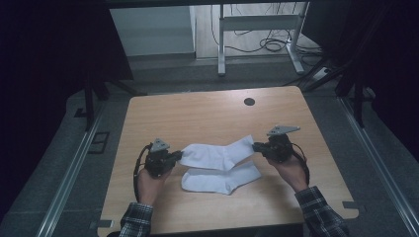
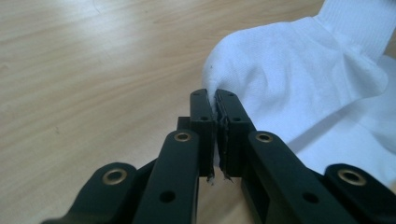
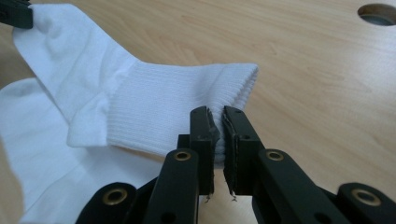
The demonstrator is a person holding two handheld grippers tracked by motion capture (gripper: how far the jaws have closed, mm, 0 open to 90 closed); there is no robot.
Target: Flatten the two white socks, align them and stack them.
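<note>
Sock apparently lifted, table roomy.

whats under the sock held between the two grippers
A second white sock lies on the table under the held sock; the held one covers its far edge.

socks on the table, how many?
2. The upper sock is stretched between the left gripper and right gripper; the lower sock lies flat just in front of it.

Honestly can't read any text here, no labels, brands, numbers or signs. The white socks are plain, and the wooden table carries no markings either.
</note>
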